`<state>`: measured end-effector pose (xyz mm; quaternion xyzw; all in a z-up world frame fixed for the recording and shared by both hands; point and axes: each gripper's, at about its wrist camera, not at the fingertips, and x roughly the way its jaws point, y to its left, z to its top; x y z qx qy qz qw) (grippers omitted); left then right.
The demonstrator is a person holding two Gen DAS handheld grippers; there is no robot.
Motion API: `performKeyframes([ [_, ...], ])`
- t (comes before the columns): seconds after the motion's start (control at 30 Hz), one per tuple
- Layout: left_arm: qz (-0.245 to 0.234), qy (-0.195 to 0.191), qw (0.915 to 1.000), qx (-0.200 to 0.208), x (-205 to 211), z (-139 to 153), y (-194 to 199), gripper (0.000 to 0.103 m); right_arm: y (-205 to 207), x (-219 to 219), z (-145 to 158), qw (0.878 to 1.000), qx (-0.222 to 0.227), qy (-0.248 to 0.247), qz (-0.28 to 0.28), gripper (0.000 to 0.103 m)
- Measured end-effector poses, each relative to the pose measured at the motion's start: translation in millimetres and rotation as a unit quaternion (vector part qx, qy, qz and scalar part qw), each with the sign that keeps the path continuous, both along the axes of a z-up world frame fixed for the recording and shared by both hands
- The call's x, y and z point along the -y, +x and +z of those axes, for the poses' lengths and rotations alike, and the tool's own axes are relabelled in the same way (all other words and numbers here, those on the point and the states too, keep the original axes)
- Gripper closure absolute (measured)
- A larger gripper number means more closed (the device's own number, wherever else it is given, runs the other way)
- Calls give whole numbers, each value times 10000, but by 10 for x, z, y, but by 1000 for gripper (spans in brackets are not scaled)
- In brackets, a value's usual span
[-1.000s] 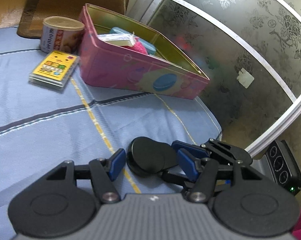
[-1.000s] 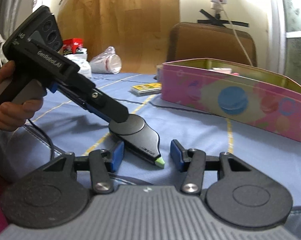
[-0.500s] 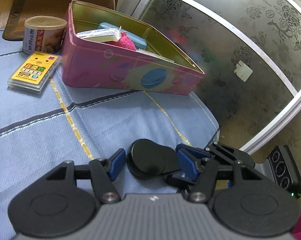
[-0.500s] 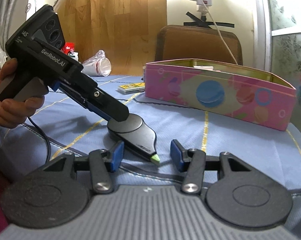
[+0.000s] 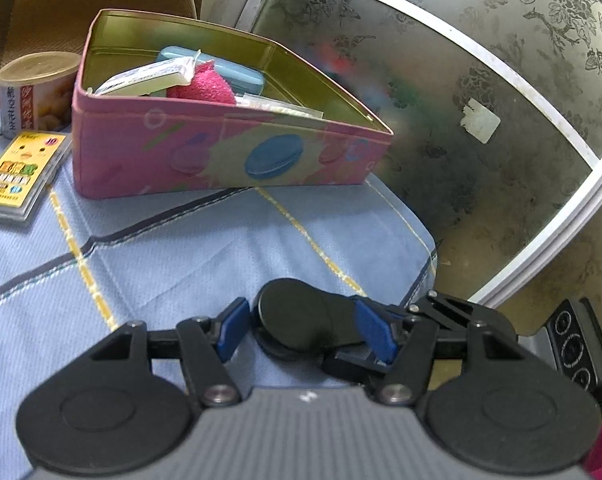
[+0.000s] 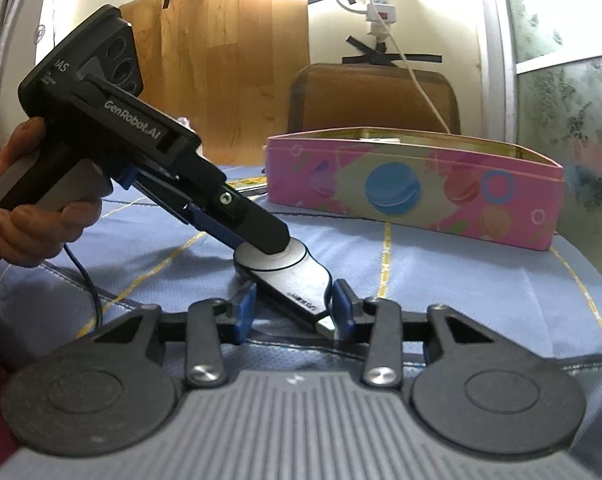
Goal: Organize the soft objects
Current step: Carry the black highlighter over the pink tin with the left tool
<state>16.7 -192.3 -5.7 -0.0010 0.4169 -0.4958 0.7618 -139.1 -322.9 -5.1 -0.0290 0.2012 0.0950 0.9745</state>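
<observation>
**Both tongs on the same black gadget, tin waiting behind**

Closest to the cameras: the right tongs (image 6: 293,312) sit low over the blue checked cloth (image 5: 189,264) on the bench, and their jaws have just been closing in around the narrow end of a flat black teardrop-shaped gadget (image 6: 291,276). The right blue pad looks like it's touching the tip, while the left one is right beside the edge; can't really call it a firm clamp from this angle.

At the round end of the same gadget (image 5: 301,320), the left tongs (image 5: 299,330) come down at a slant, held by a hand (image 6: 41,216). In the left wrist view their blue pads bracket the round disc on both sides. The right pad looks pressed against it, but the left one seems to have a sliver of gap, so I can't tell if it's gripped.

Further back there's a pink tin (image 5: 221,152) with macarons printed on it, lid off. A fuzzy pink sponge (image 5: 205,86) lies inside, next to a teal case (image 5: 229,70) and a white packet (image 5: 149,78).

Left of the tin sits a yellow card pack (image 5: 17,172), and behind that a round can (image 5: 33,92).
</observation>
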Motion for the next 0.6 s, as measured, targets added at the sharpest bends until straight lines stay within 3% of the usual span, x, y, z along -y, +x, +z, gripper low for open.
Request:
performKeyframes([
  [0.17, -127, -113, 9991, 398, 206, 346, 113, 45, 21, 121, 224, 9983, 521, 191, -192, 59],
  [0.43, -75, -402, 9952, 884, 708, 927, 548, 45, 445, 426, 663, 9909, 1202, 154, -582, 59],
  [0.6, 79, -403, 9952, 893, 988, 1008, 867, 45, 777, 549, 758, 9879, 1334, 107, -790, 59],
])
